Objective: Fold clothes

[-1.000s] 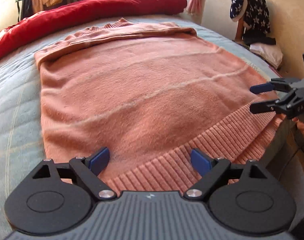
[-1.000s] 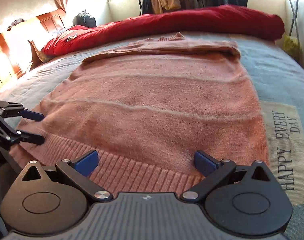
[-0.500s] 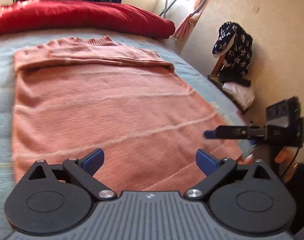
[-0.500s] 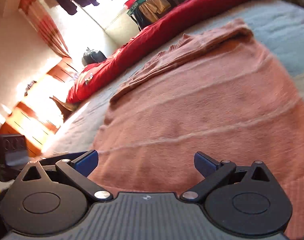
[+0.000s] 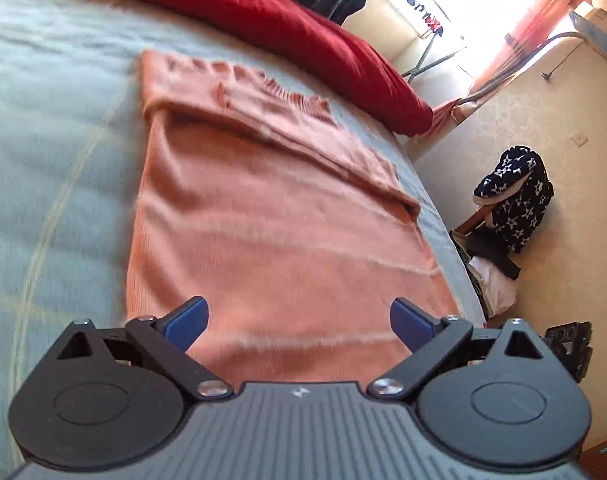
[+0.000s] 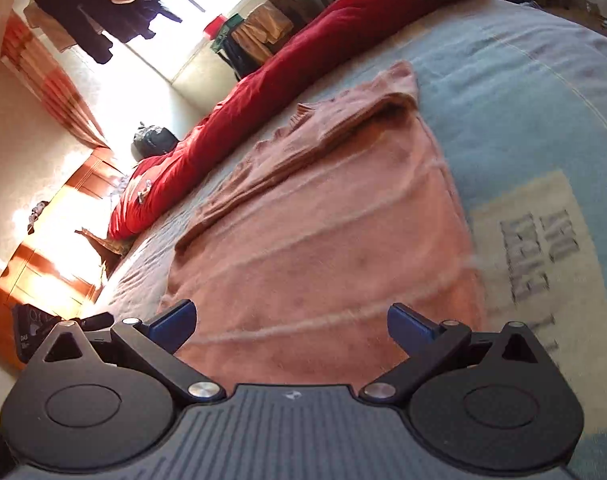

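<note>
While both claws hang over the near end of the sweater [image 5: 271,240], nothing is pinched: left claw [image 5: 299,322] is spread wide, right claw [image 6: 291,326] spread wide too, blue pads clear of the knit.

Sweater lies flat on the blue-grey bedspread [image 5: 51,128], running straight ahead from each claw. Far end shows a band already doubled over, with collar ribbing on top. Near hem is hidden under the claw bodies in both views. Red duvet [image 5: 263,12] sits beyond the far end, apart from the sweater. Printed patch [image 6: 543,264] on the bedspread is just right of the right claw's view of the sweater.

Handling, my guess: fuzzy knit, soft, light to medium, no stiffness, so it will sag and stretch if lifted from one point. Not slippery; likely clings to the bedspread. Best hold looks like the two near corners or side edges, one claw each, pinching all layers together so the body lifts evenly. Both views blurred.
</note>
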Demonstrator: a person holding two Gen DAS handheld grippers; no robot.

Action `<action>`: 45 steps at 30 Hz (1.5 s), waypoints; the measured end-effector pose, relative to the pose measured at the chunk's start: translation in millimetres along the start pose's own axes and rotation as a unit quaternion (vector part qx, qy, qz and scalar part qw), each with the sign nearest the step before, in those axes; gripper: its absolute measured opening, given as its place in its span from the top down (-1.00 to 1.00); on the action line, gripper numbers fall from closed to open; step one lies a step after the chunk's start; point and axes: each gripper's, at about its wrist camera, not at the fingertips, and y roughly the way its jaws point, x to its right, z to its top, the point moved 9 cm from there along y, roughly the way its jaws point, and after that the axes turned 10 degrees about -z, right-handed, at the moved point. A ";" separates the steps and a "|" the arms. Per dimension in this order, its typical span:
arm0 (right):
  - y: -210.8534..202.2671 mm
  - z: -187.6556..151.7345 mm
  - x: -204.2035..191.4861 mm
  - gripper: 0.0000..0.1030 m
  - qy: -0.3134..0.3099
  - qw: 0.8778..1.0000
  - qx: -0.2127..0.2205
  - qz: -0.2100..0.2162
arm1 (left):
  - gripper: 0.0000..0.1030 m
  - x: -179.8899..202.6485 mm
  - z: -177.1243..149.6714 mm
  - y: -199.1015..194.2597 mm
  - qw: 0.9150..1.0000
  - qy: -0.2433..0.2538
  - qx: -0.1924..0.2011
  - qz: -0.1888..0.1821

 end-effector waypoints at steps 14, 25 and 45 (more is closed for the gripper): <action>78.7 66.5 35.1 -0.99 -0.043 0.995 -0.018 -0.087 | -0.80 -93.9 76.1 26.9 0.993 -0.067 0.040 0.090; 134.9 90.9 -8.9 -1.00 -0.077 0.995 -0.060 -0.011 | -0.91 -70.3 90.5 98.9 0.998 -0.018 -0.014 0.052; 21.5 24.3 -62.3 -1.00 -0.146 0.987 -0.047 -0.048 | -0.94 68.6 6.2 6.9 0.979 0.171 -0.050 0.104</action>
